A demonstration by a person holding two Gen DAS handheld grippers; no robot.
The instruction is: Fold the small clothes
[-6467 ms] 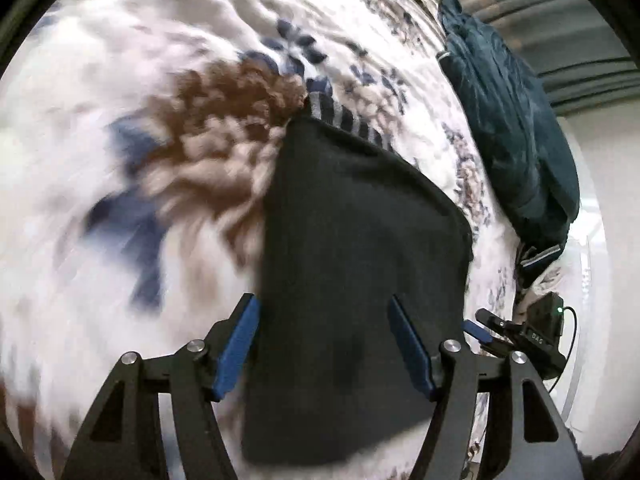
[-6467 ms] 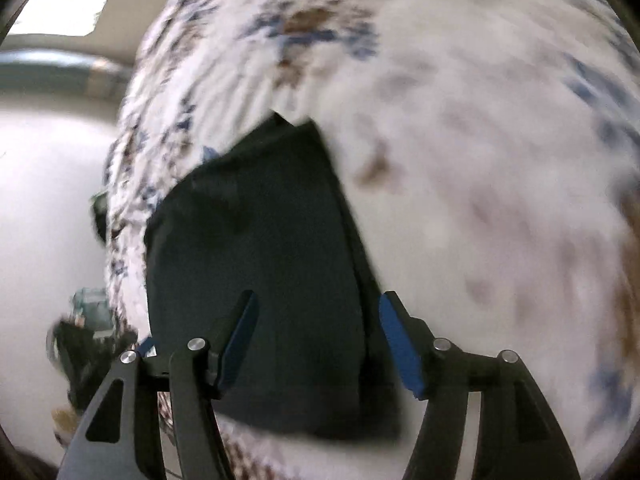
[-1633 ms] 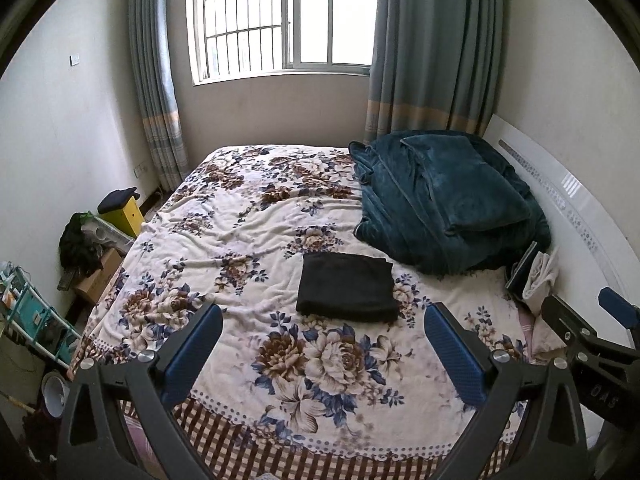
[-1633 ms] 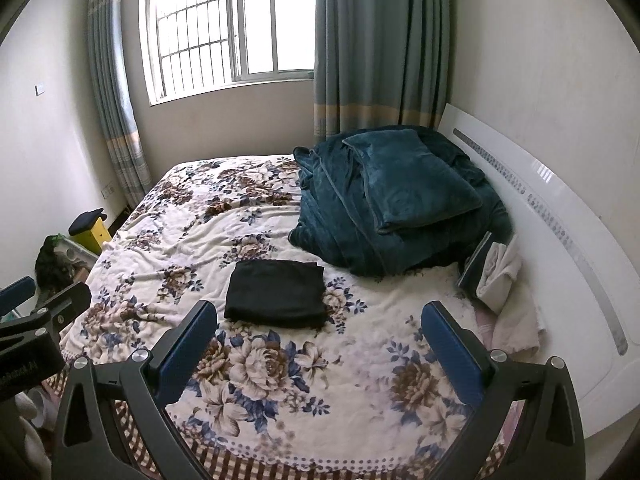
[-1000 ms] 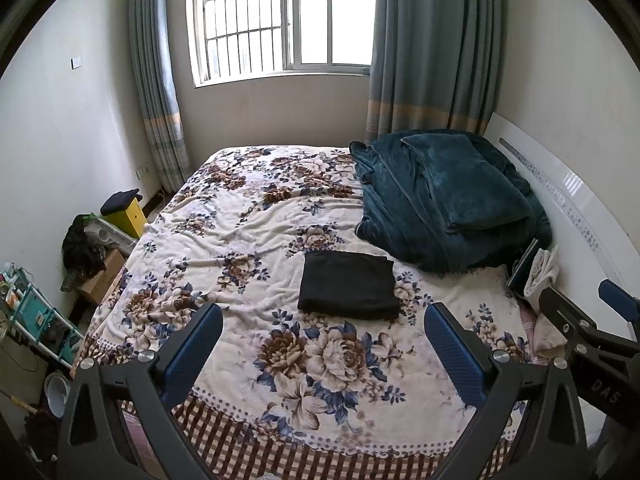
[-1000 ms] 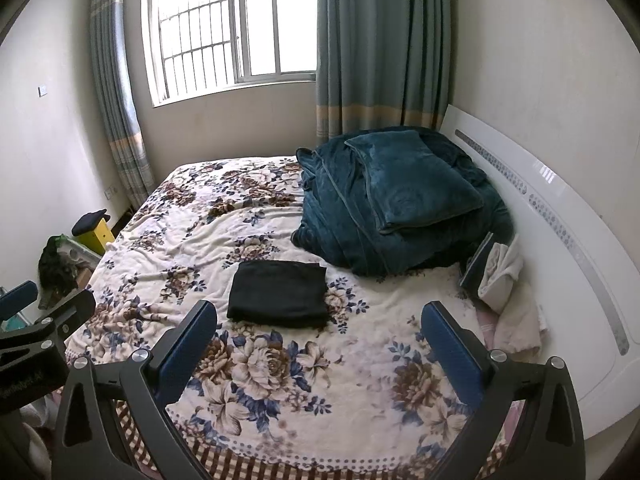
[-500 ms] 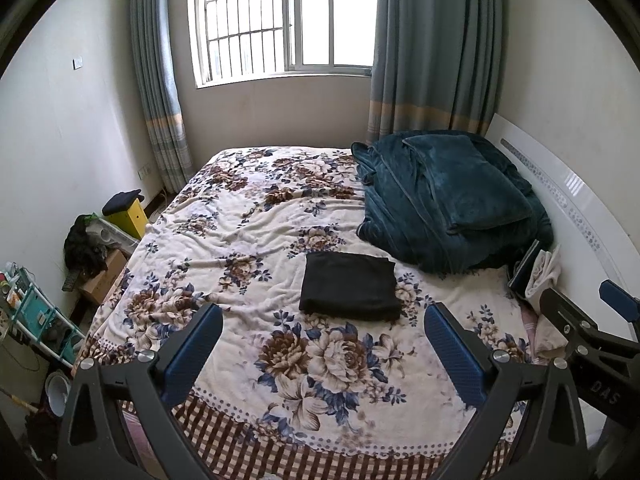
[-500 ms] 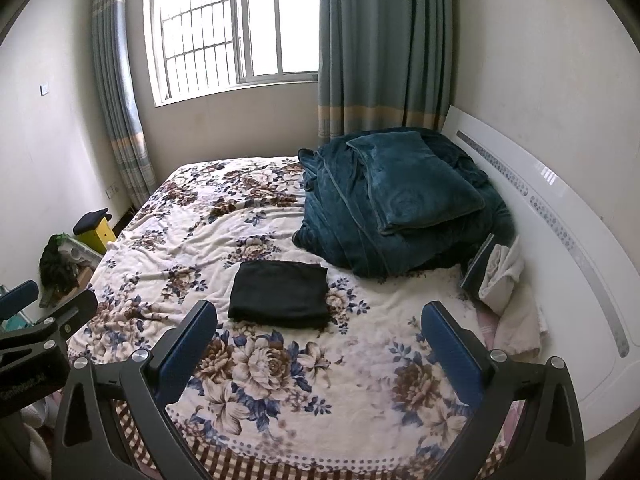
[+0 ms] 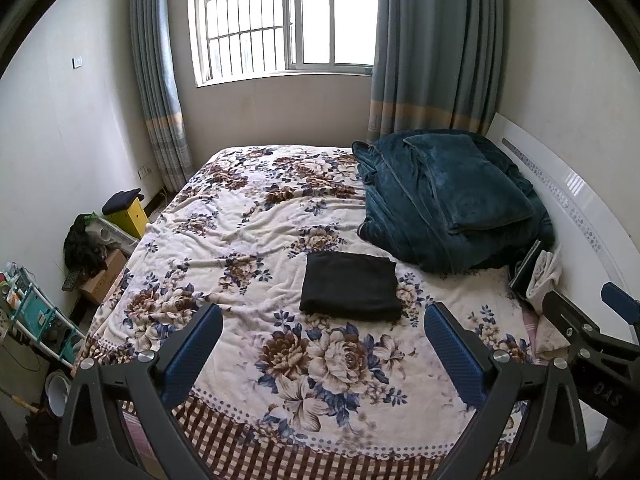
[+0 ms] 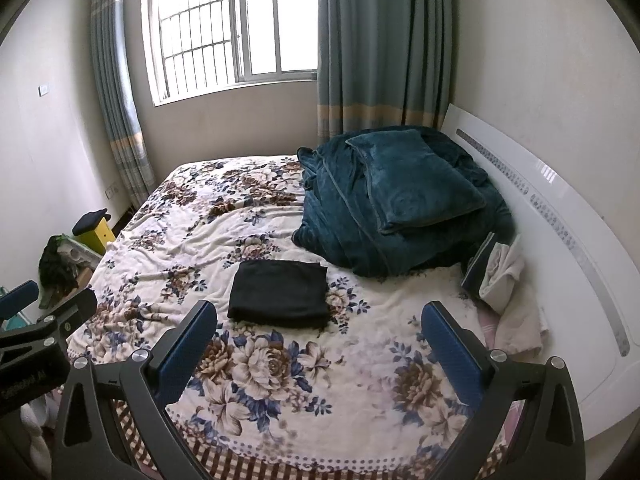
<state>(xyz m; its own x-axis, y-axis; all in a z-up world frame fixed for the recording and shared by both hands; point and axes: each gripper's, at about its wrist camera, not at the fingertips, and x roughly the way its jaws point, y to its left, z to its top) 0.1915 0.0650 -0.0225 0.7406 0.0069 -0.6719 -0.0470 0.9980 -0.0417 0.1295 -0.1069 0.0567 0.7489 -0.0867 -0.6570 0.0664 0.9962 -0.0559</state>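
You've got both grippers held up high and well back from the bed, so each wrist camera takes in pretty much the whole room. Your left gripper (image 9: 323,354) has its blue-padded fingers (image 9: 191,350) spread wide with nothing between them, and the right gripper (image 10: 320,354) is the same deal, wide apart and empty. The black garment (image 9: 349,286) is lying on the floral blanket (image 9: 240,240) as a neat flat rectangle, folded, roughly mid-bed and a bit toward the foot edge, well apart from both grippers. Just beyond it toward the headboard (image 10: 560,216) sits a heap of teal bedding (image 9: 444,200) with a teal pillow (image 10: 412,180) on top; the garment is near that heap but not touching it. From the left wrist view you can see your right gripper poking in at the right edge, and the right wrist view catches the left one at its left edge. There's some white cloth (image 10: 504,268) bunched against the headboard, a barred window (image 9: 280,20) with grey-blue curtains (image 9: 432,44) at the far wall, and a yellow box (image 9: 130,210) on the floor beside the bed.
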